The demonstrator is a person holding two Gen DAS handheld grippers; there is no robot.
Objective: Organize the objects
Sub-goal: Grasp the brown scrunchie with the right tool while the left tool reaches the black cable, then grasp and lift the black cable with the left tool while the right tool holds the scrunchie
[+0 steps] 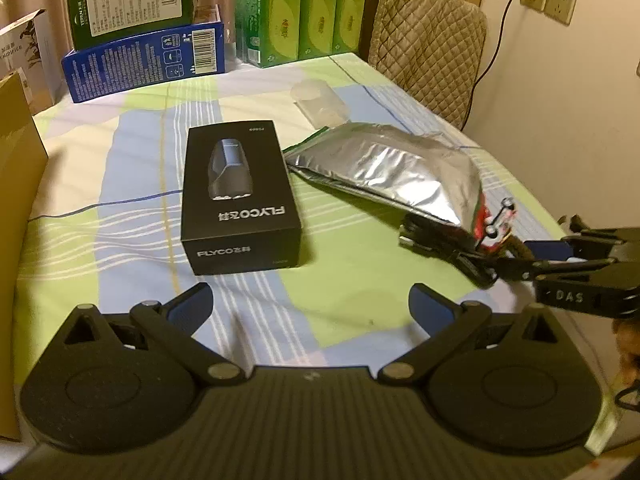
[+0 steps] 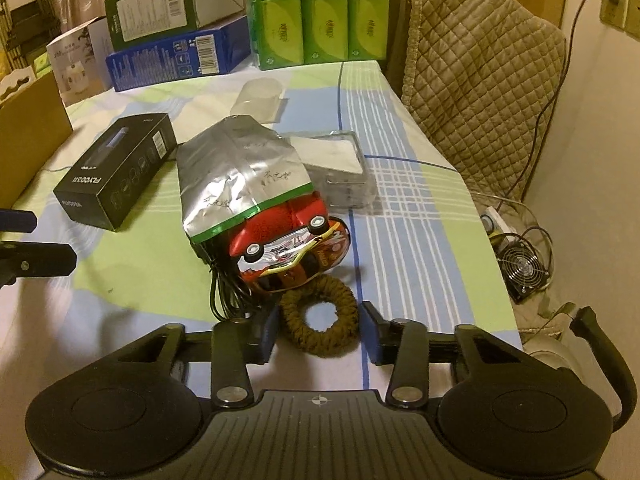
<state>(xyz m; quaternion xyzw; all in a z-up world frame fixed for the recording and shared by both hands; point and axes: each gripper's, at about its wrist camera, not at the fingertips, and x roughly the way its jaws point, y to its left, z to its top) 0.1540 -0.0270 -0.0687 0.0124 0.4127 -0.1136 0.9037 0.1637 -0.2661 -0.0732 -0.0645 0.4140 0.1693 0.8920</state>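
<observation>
My right gripper (image 2: 320,330) is shut on a brown braided ring (image 2: 320,324), with one blue pad against each side of it. Just beyond the ring, a red toy car (image 2: 284,232) lies on a shiny snack packet (image 2: 324,256), and a silver foil bag (image 2: 240,176) rests on the car. A black cable (image 2: 224,292) trails to the left of the ring. My left gripper (image 1: 312,300) stands open over bare tablecloth, just short of a black FLYCO box (image 1: 240,200). In the left wrist view the right gripper (image 1: 520,256) reaches in from the right edge.
A clear plastic box (image 2: 344,172) and a translucent cup (image 2: 258,100) lie behind the bag. Blue and green cartons (image 1: 140,60) and green tissue packs (image 1: 304,20) line the far edge. A cardboard box (image 1: 16,200) stands left. A quilt-covered chair (image 2: 480,80) and a floor fan (image 2: 524,272) are right.
</observation>
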